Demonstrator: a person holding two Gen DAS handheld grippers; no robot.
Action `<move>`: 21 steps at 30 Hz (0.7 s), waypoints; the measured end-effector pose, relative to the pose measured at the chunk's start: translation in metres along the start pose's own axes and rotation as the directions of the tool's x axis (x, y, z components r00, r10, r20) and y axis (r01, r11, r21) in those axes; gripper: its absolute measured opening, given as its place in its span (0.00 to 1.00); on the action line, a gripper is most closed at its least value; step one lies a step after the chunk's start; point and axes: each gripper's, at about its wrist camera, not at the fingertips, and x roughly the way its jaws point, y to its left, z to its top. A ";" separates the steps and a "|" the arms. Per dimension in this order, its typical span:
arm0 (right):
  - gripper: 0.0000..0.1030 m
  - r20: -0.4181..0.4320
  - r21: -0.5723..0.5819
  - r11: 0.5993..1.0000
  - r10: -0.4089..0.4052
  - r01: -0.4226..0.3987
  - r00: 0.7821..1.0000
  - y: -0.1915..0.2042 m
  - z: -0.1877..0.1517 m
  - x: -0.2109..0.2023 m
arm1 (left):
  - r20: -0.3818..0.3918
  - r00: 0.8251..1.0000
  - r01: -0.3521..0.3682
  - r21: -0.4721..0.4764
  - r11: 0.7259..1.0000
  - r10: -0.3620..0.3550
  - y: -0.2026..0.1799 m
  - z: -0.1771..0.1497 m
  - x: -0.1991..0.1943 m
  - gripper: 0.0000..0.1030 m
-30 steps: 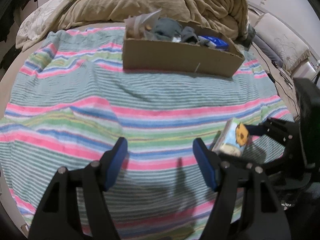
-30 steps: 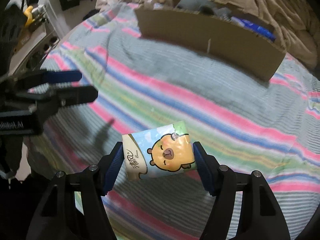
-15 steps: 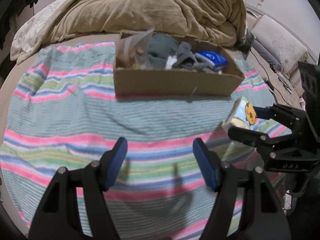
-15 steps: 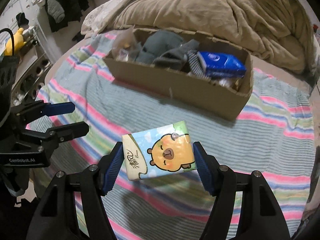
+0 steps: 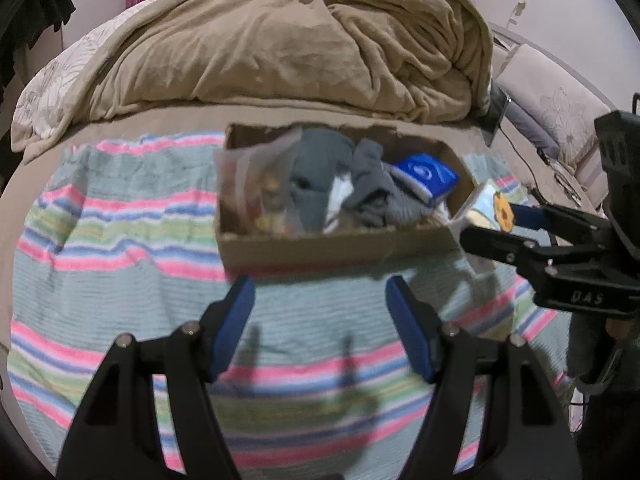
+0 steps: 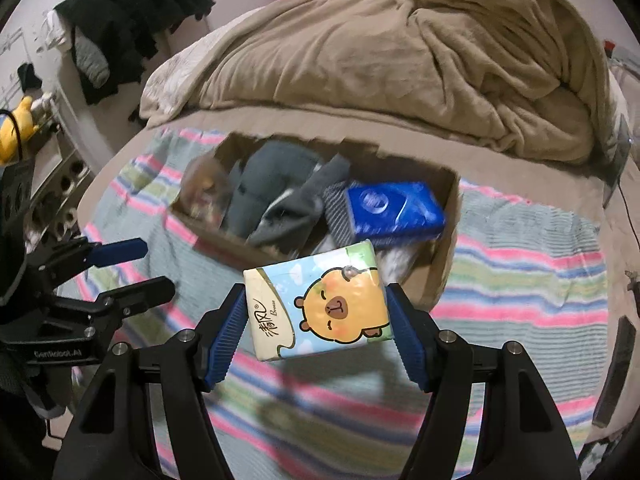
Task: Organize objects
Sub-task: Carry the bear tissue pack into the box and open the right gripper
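My right gripper (image 6: 316, 312) is shut on a tissue pack with an orange cartoon capybara (image 6: 320, 300). It holds the pack in the air at the near right corner of a cardboard box (image 6: 444, 256). The box holds grey socks (image 6: 280, 196), a blue tissue pack (image 6: 394, 210) and a clear bag (image 6: 204, 194). In the left wrist view the held pack (image 5: 486, 208) is beside the box's right end (image 5: 320, 250), with my right gripper (image 5: 504, 220) around it. My left gripper (image 5: 322, 320) is open and empty above the striped blanket (image 5: 120, 264), in front of the box.
A heaped tan duvet (image 5: 280, 44) lies behind the box. A pillow (image 5: 560, 108) and cables are at the right. Dark clothes (image 6: 132, 24) hang at the left, near a yellow toy (image 6: 12, 128) on a shelf.
Both grippers have moved forward toward the box. The right one has carried the capybara tissue pack up from low over the blanket to the box's near right corner.
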 end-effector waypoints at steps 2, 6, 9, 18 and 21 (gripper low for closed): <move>0.69 0.004 0.014 1.000 -0.008 0.008 1.000 -0.004 0.006 0.004 | 0.008 1.000 0.003 0.001 1.000 -0.003 0.001 0.006 0.002 0.68; 0.69 0.007 0.039 0.999 -0.019 0.019 1.000 -0.007 0.014 0.013 | 0.013 1.000 0.012 -0.001 1.000 -0.012 0.006 0.014 0.007 0.68; 0.69 0.014 0.058 0.998 -0.028 0.027 1.000 -0.009 0.021 0.019 | 0.010 1.000 0.023 -0.002 1.000 -0.023 0.010 0.018 0.013 0.68; 0.70 0.036 0.151 0.987 -0.065 0.059 0.997 -0.012 0.030 0.041 | 0.012 0.999 0.029 -0.002 1.000 -0.029 0.022 0.025 0.019 0.68; 0.70 0.047 0.160 0.983 -0.099 0.091 0.994 -0.009 0.026 0.042 | 0.009 1.000 0.028 -0.018 0.999 -0.028 0.027 0.025 0.022 0.68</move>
